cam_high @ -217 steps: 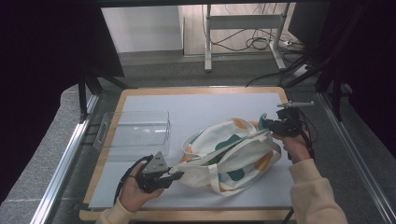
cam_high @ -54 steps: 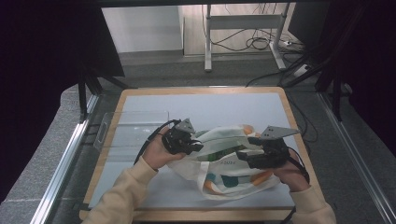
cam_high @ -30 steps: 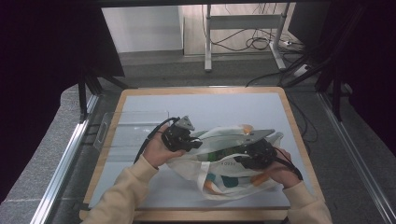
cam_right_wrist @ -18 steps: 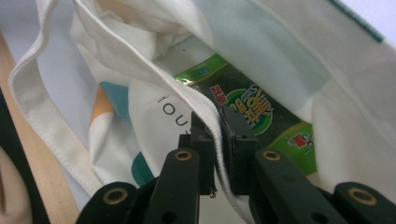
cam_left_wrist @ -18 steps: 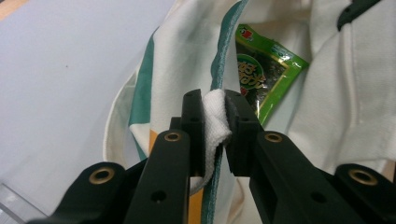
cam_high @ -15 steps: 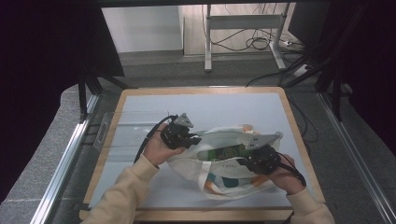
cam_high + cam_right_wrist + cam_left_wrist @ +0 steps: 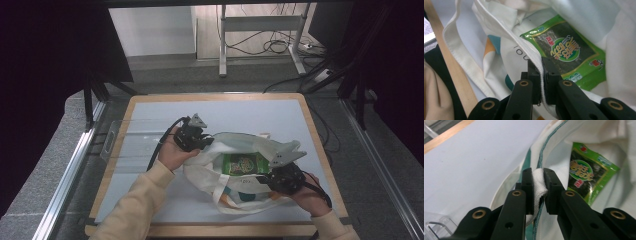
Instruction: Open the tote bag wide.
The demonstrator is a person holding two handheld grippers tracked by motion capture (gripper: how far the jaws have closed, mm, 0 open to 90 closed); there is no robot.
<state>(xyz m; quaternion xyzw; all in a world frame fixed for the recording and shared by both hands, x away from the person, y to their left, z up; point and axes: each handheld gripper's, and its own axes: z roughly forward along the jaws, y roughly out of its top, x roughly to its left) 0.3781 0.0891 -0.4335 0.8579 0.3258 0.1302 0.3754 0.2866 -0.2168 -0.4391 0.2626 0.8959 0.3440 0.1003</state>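
Both grippers pinch the tote bag [image 7: 235, 175] rim: left gripper [image 7: 538, 185] far side, right gripper [image 7: 541, 75] near side, its jaws just closed. Green packet [image 7: 244, 164] lies inside, probably flat, nearer the right.

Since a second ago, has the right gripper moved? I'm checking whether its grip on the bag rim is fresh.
Yes. In the high view the right gripper has slid toward the table's near wooden edge, its jaws just closing onto the tote bag rim.

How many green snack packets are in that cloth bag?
1: a green packet lies flat inside the open white bag, between the two held rims. Others may be hidden under the cloth.
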